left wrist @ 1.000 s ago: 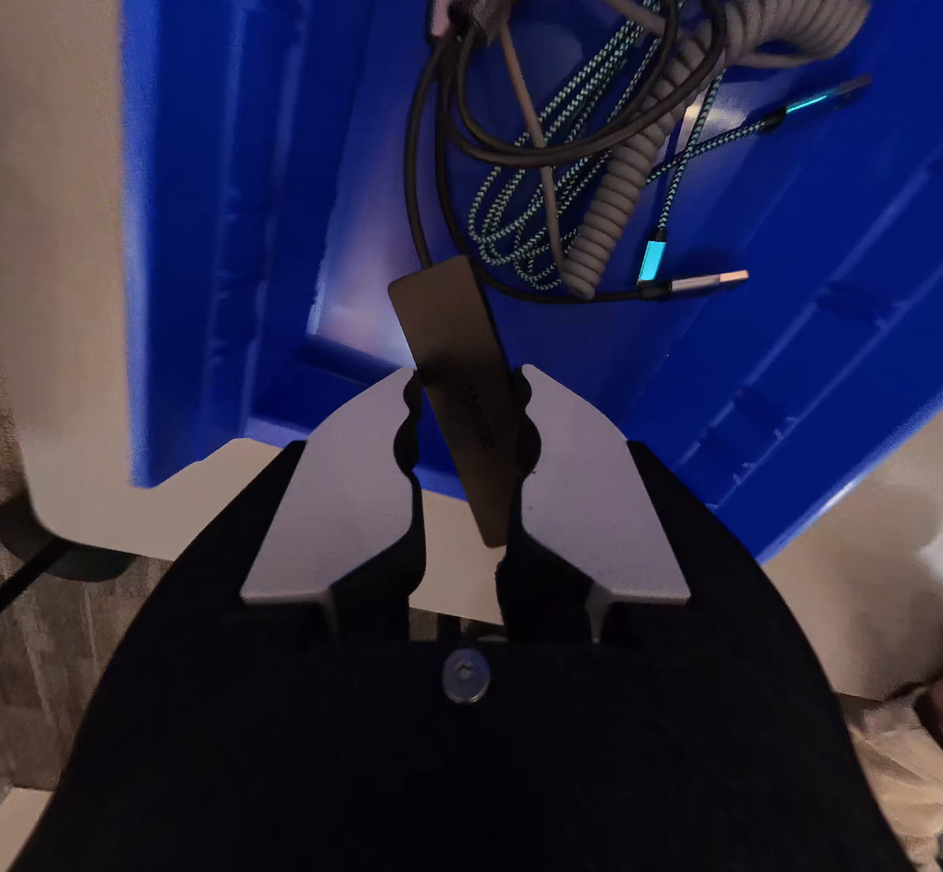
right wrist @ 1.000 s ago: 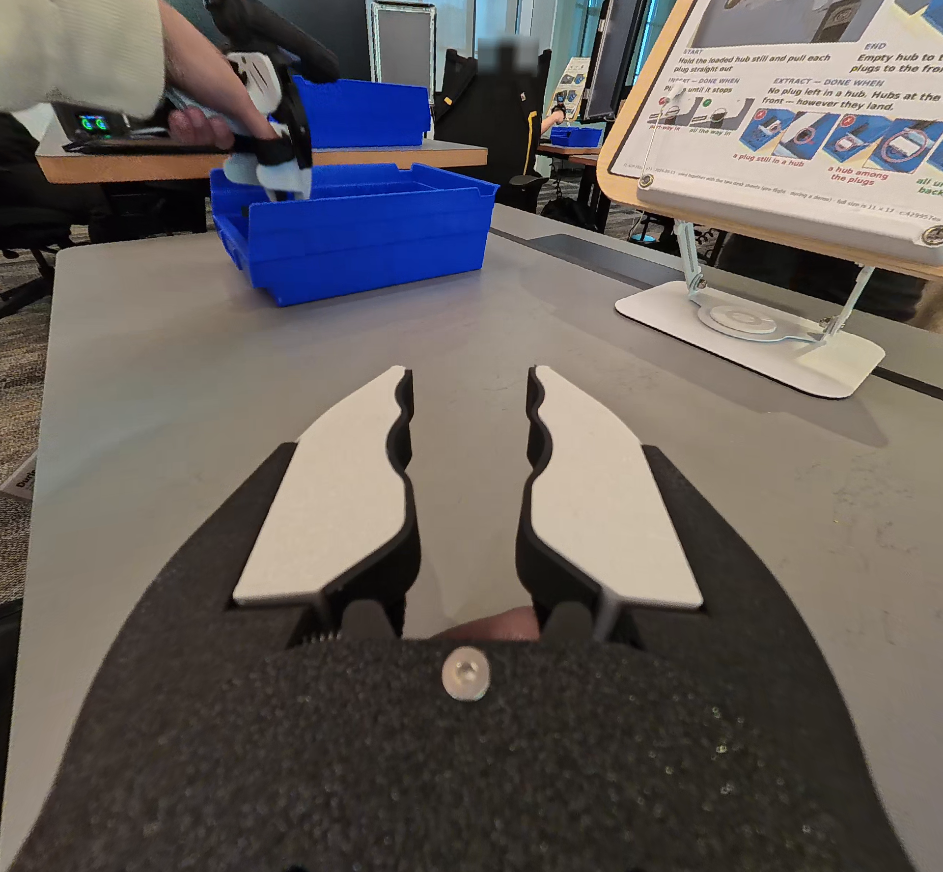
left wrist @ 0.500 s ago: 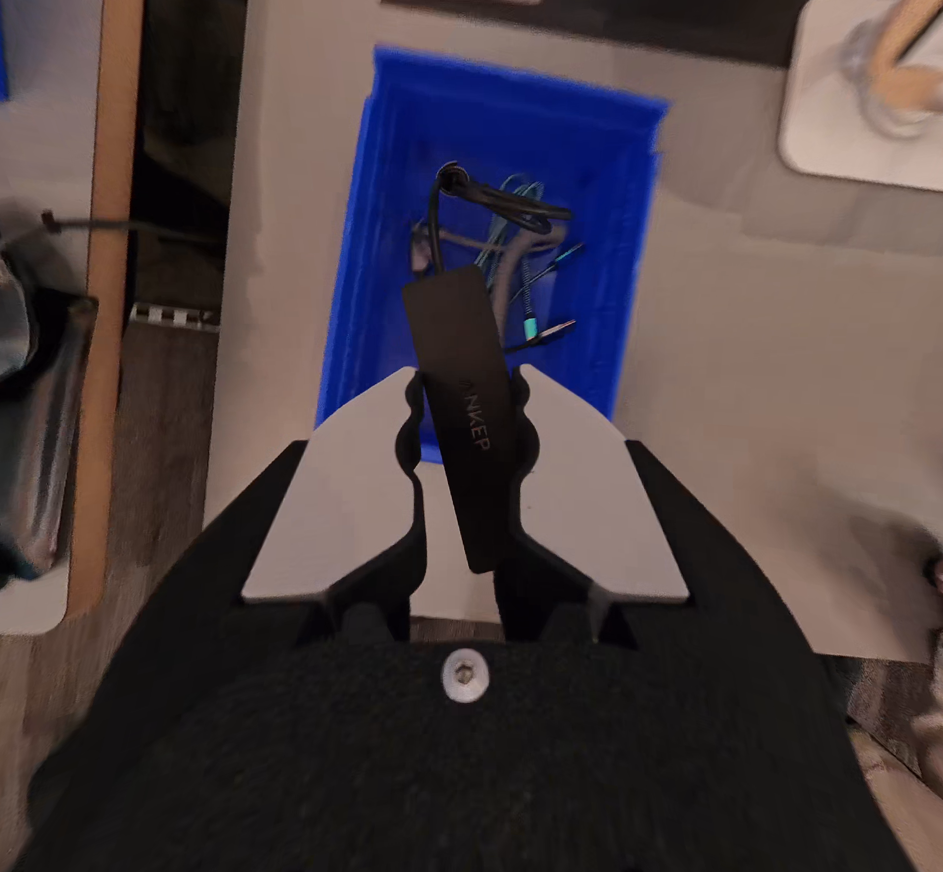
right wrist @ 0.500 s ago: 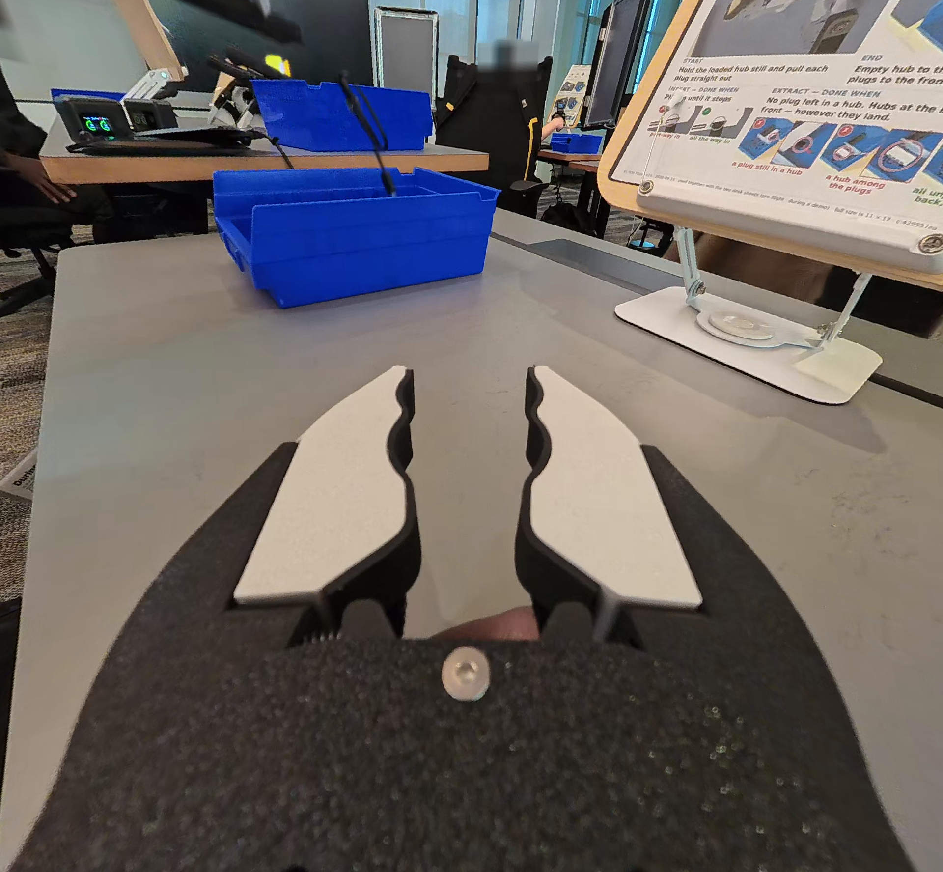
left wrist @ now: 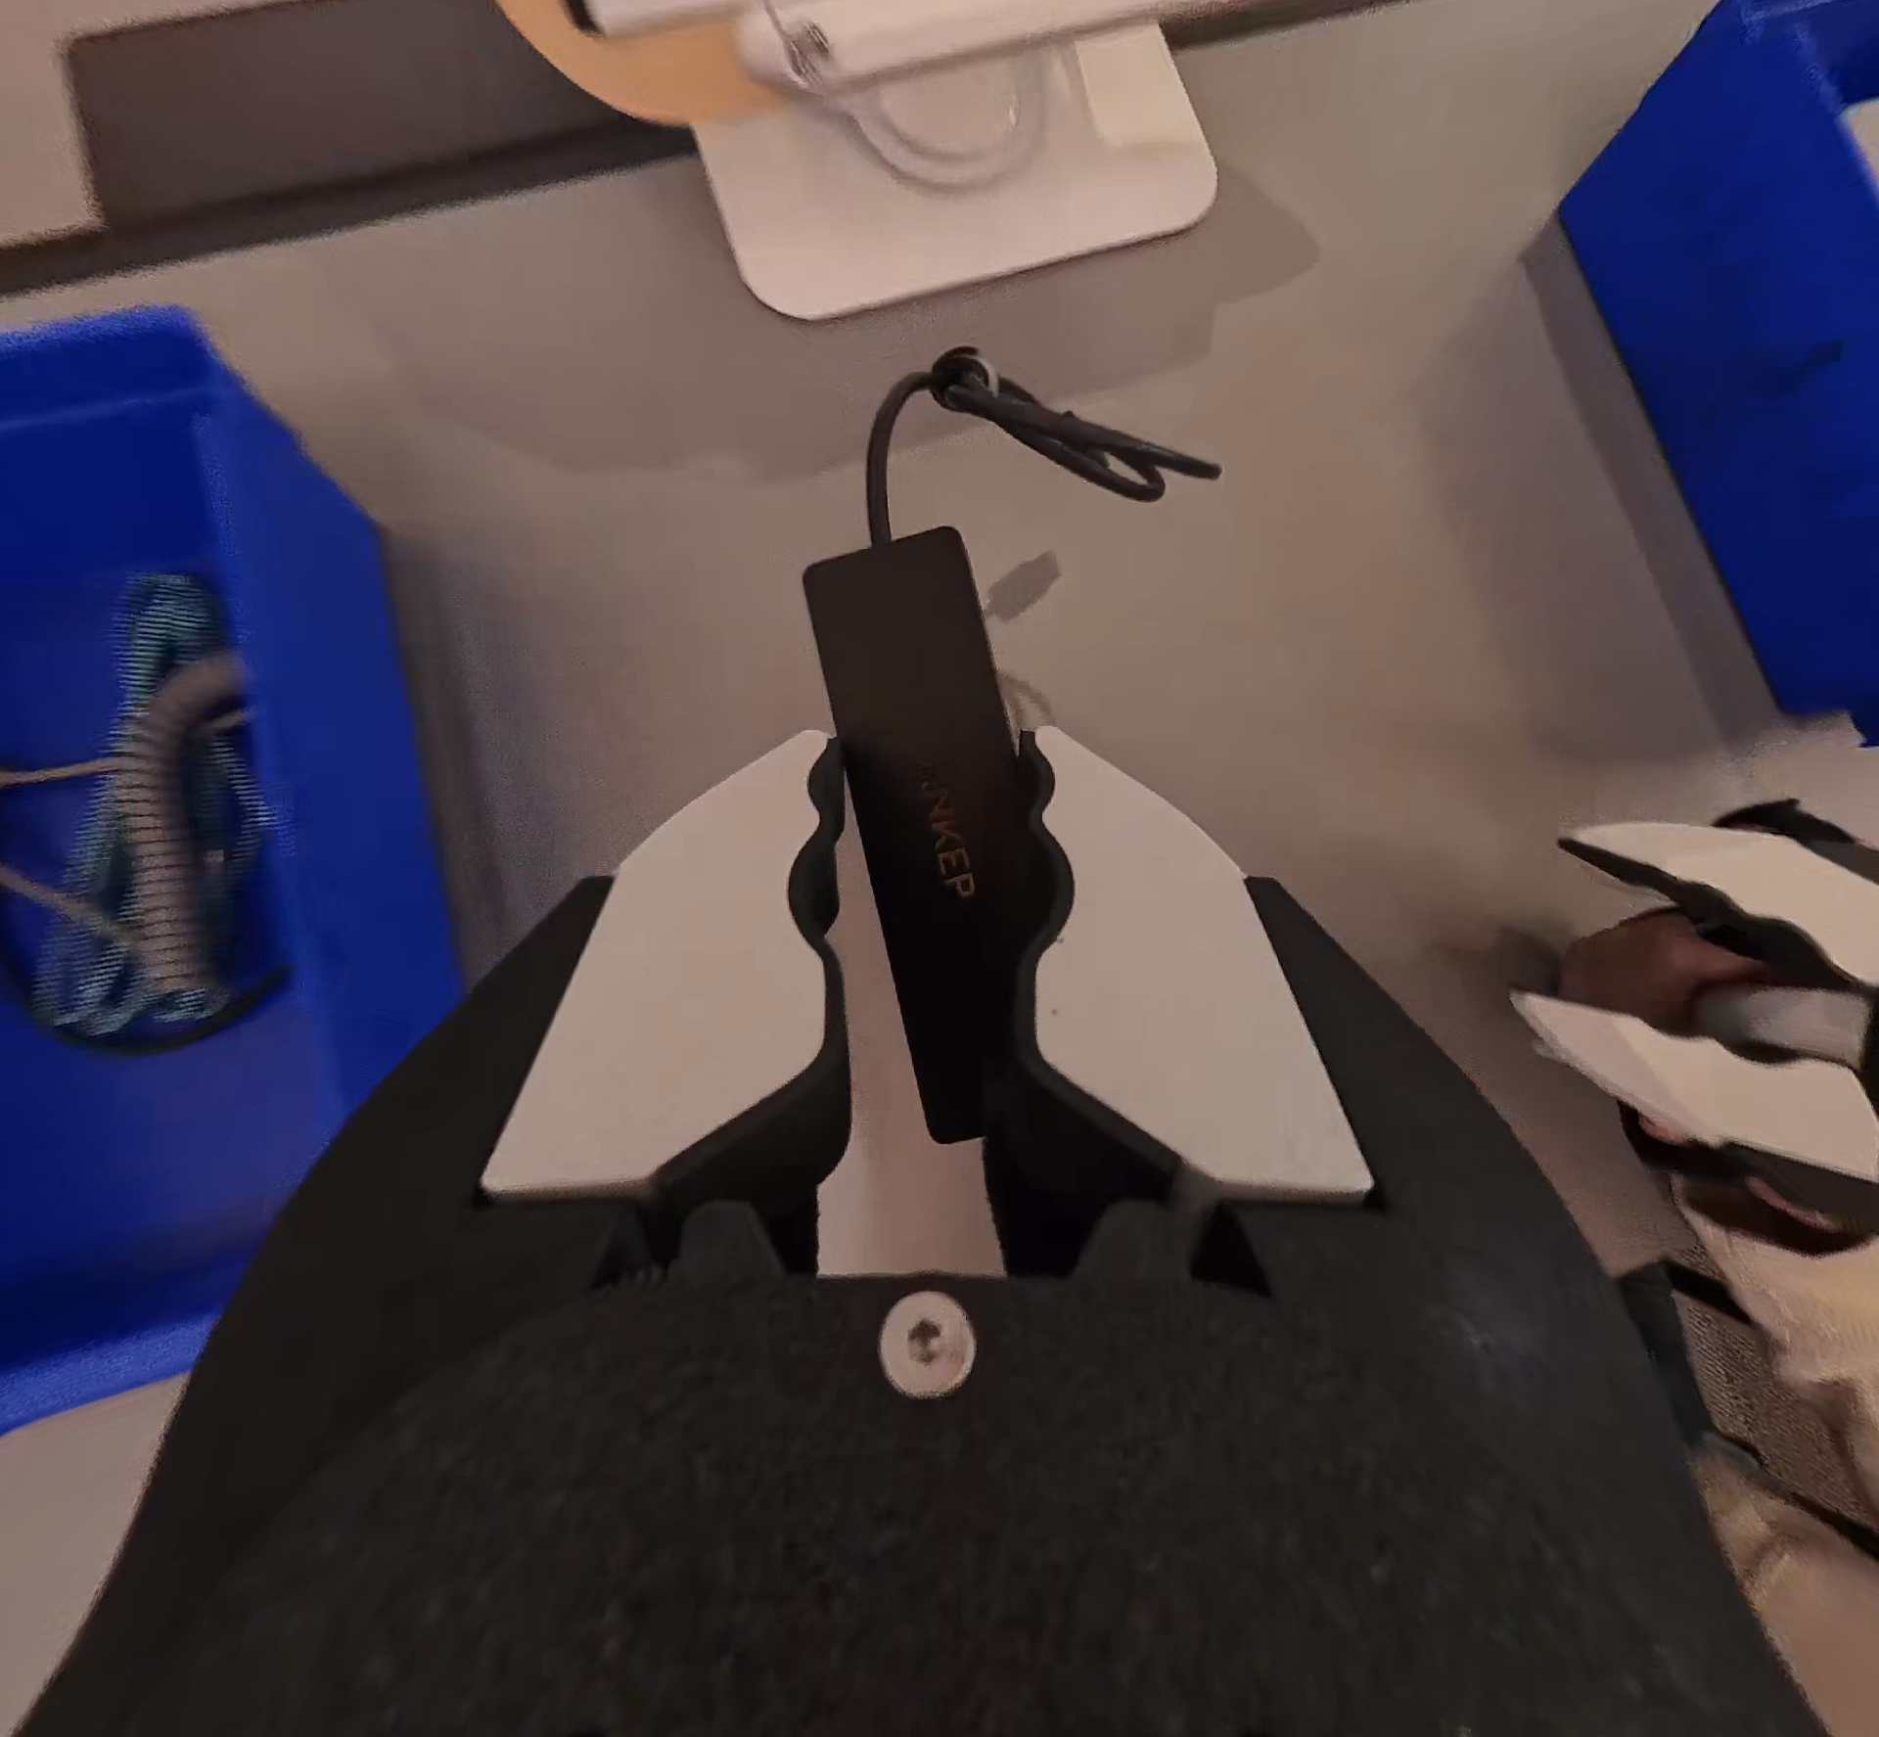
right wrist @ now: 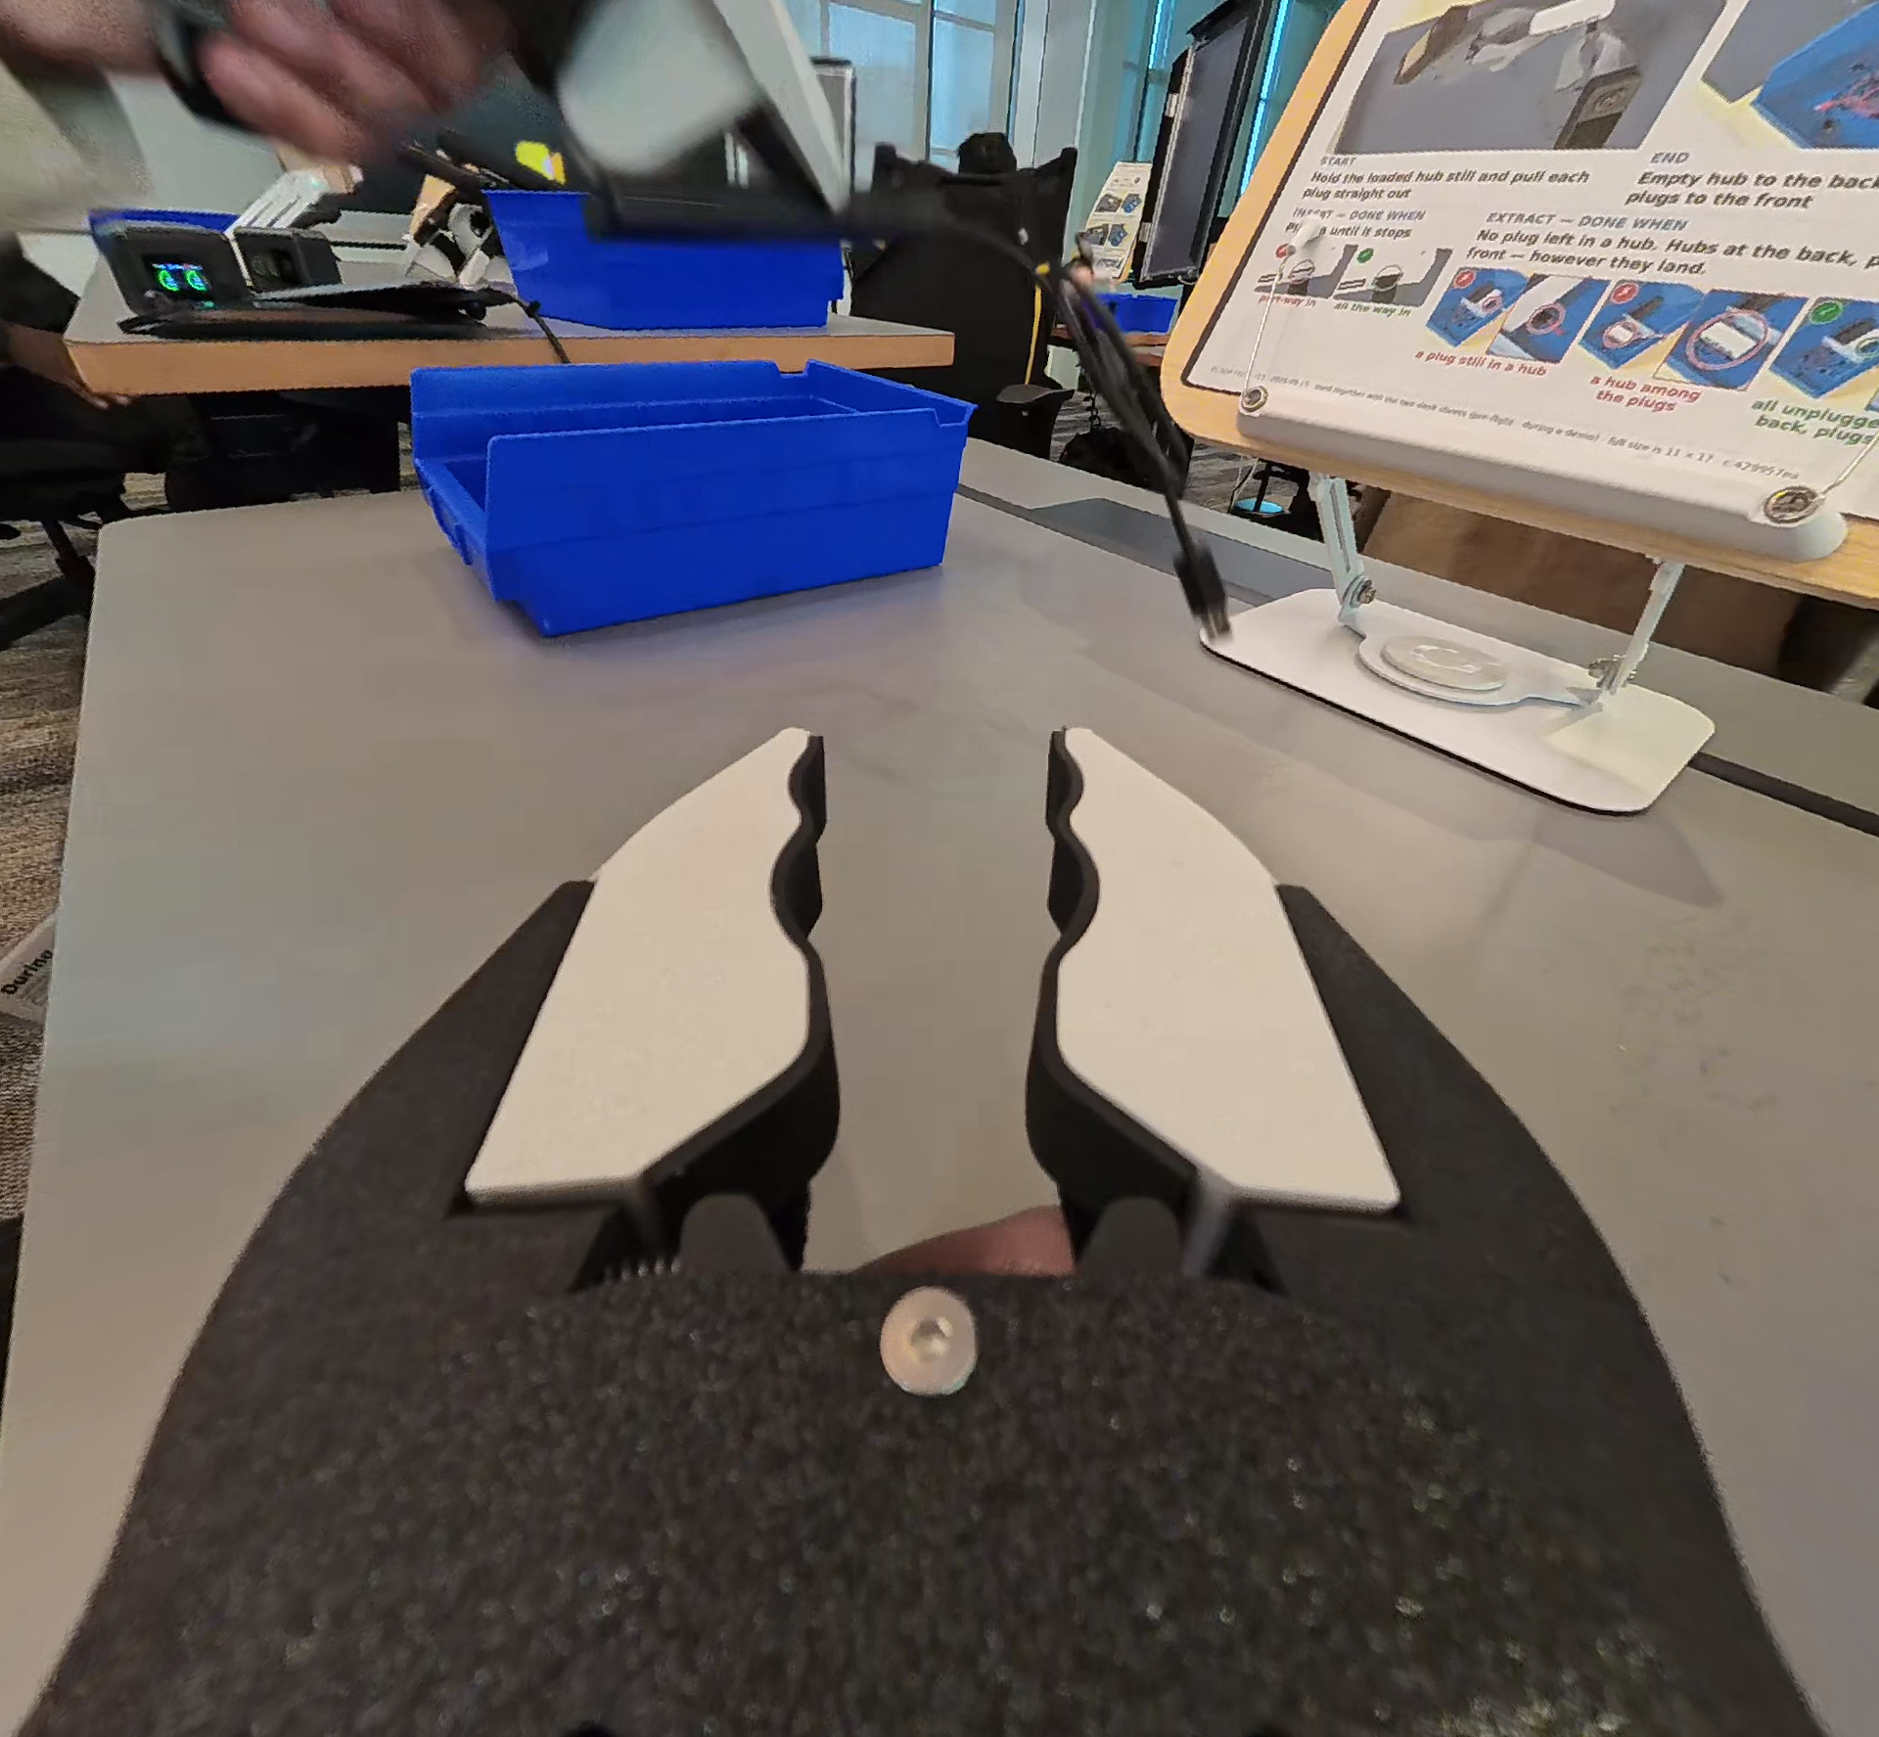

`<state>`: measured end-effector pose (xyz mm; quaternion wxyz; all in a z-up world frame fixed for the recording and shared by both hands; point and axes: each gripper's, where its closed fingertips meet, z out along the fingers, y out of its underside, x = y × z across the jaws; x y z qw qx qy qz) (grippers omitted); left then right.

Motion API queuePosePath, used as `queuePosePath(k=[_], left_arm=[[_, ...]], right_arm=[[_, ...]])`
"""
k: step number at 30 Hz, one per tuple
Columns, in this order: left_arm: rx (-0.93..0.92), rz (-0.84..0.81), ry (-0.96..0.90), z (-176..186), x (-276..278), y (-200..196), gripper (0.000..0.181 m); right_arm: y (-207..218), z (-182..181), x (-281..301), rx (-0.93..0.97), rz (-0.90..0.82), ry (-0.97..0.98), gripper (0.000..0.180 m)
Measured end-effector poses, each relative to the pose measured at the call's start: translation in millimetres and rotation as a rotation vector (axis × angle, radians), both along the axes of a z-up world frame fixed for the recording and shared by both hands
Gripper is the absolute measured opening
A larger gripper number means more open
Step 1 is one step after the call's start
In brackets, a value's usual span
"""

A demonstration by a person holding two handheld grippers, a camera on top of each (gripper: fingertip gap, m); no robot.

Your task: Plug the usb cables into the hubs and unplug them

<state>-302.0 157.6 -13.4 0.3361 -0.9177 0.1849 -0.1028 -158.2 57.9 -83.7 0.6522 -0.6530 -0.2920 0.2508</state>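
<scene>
2 white-faced fingers of the left gripper (left wrist: pixel 927 763) clamp a flat black rectangular hub (left wrist: pixel 920 773); the right gripper (right wrist: pixel 933 753) is parted, empty, above the smooth grey table (right wrist: pixel 305 722).

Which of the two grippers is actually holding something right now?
The left gripper: it is shut on the black hub, whose cable dangles ahead. The right gripper is open over the grey table.
</scene>
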Motion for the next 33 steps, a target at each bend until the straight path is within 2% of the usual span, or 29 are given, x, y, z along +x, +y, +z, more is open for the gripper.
queuePosePath(k=[3, 9, 13, 17, 19, 22, 27, 30, 33], left_arm=[[-0.043, 0.01, 0.012, -52.0, 37.1, 6.5, 0.032], [-0.095, 0.125, -0.033, -116.9, 85.0, 6.9, 0.032], [-0.114, 0.18, -0.043, -149.6, 103.0, -1.7, 0.032], [-0.12, 0.194, -0.027, -166.3, 108.1, -7.9, 0.033], [-0.107, 0.178, -0.038, -166.2, 113.6, -11.6, 0.033], [-0.099, 0.147, -0.07, -160.2, 121.6, -20.2, 0.06], [-0.116, -0.043, -0.269, -128.4, 140.8, -57.6, 0.062], [-0.035, -0.133, -0.302, -96.4, 113.6, -79.0, 0.061], [0.085, -0.123, -0.272, -63.7, 46.8, -87.0, 0.061]], right_arm=[[-0.6, 0.1, 5.1, -0.003, -0.01, 0.007, 0.042], [-1.8, -1.4, 32.7, -0.027, -0.061, 0.031, 0.042], [-3.1, -2.1, 54.0, -0.062, -0.089, 0.07, 0.042], [-3.1, -0.7, 65.2, -0.064, -0.104, 0.094, 0.042], [-3.9, -0.2, 65.2, -0.059, -0.103, 0.096, 0.042], [-5.8, 0.6, 64.1, -0.041, -0.102, 0.086, 0.042], [-7.3, 1.8, 63.4, -0.031, -0.091, 0.089, 0.042], [-7.7, 2.1, 62.4, -0.025, -0.089, 0.087, 0.042], [-7.8, 1.0, 60.4, -0.018, -0.092, 0.067, 0.042]])
